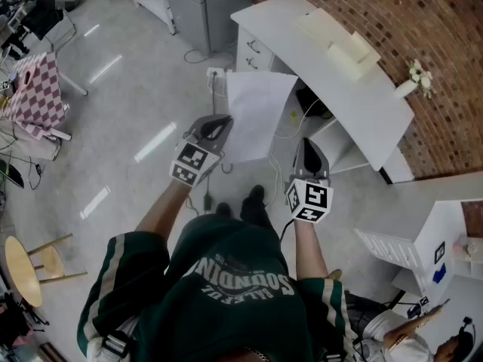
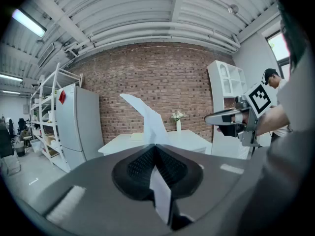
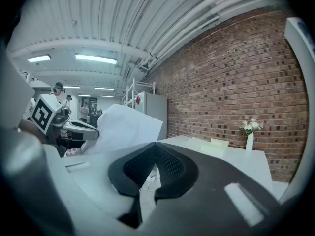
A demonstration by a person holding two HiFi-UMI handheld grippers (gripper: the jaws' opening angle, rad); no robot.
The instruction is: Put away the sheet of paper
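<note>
- Left gripper [image 1: 219, 127]: fingers [image 2: 140, 166] clamped shut on the left edge of the thin, limp white sheet of paper [image 1: 255, 115], which hangs in the air short of the smooth white tabletop [image 1: 324, 59], its long axis pointing toward it
- Right gripper [image 1: 308, 148]: fingers [image 3: 142, 168] closed together on nothing, right of the sheet, probably nearer the tabletop

sheet of paper [image 1: 256, 115]: near edge sitting hidden between left gripper [image 1: 220, 125] pads | counter [image 1: 339, 74]: cabinet front partly hiding behind sheet | person [image 1: 445, 345]: being cropped at bottom-right corner
</note>
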